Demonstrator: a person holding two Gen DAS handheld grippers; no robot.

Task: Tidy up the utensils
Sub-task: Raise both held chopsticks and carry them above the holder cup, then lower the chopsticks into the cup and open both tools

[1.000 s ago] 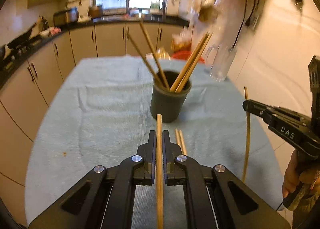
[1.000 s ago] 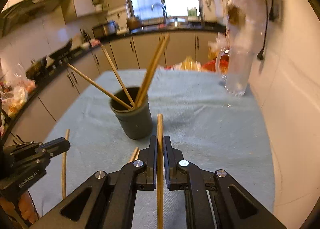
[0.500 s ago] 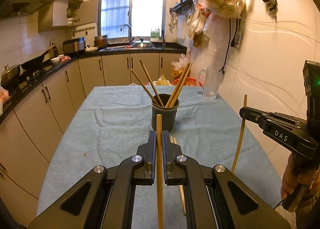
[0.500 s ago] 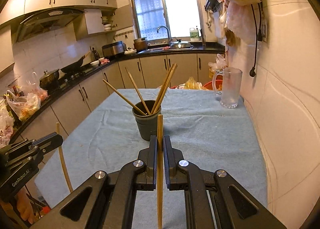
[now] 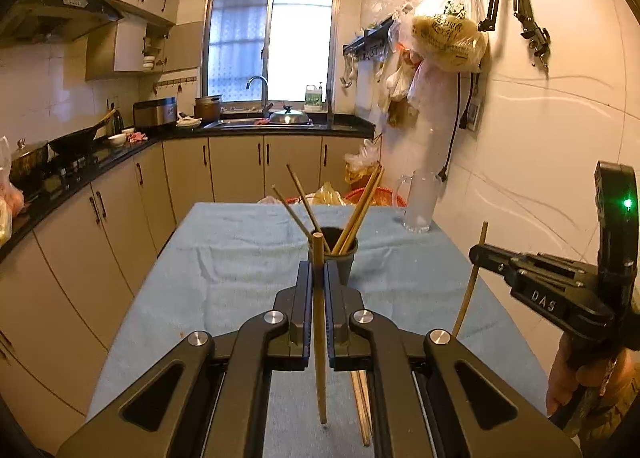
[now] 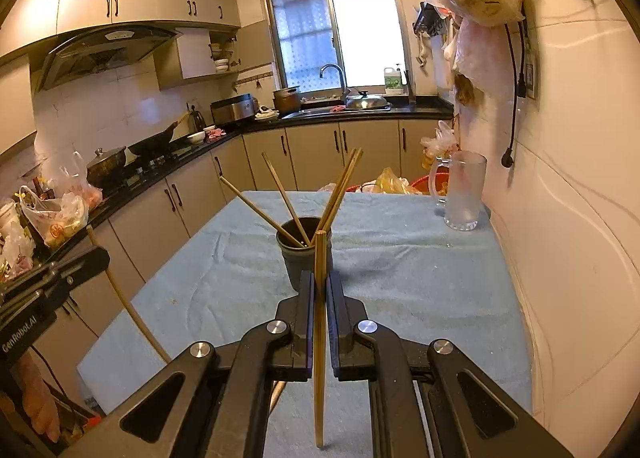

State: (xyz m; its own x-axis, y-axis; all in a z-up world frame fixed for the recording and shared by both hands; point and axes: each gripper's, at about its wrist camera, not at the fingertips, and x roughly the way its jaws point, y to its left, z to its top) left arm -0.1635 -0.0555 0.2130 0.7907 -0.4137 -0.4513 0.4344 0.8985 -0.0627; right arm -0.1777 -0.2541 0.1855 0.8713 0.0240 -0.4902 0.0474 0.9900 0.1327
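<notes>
A dark round holder (image 5: 345, 256) (image 6: 295, 258) stands mid-table with several wooden chopsticks leaning out of it. My left gripper (image 5: 318, 270) is shut on one chopstick (image 5: 319, 322), held upright above the cloth, short of the holder. My right gripper (image 6: 320, 278) is shut on another chopstick (image 6: 319, 338), also raised and short of the holder. In the left wrist view the right gripper (image 5: 478, 253) shows at the right with its chopstick (image 5: 470, 286). The left gripper (image 6: 100, 258) shows at the left of the right wrist view. A loose pair of chopsticks (image 5: 362, 406) lies on the cloth beneath the left gripper.
The table carries a light blue cloth (image 5: 240, 250) (image 6: 420, 270). A frosted glass mug (image 5: 418, 201) (image 6: 462, 193) stands at the far right corner by the tiled wall. Kitchen cabinets (image 5: 100, 242) run along the left, and bags hang on the right wall.
Both grippers have risen and pulled back from the holder, each still clamped on its chopstick. The holder now looks smaller and farther away, and the view has tilted up.
</notes>
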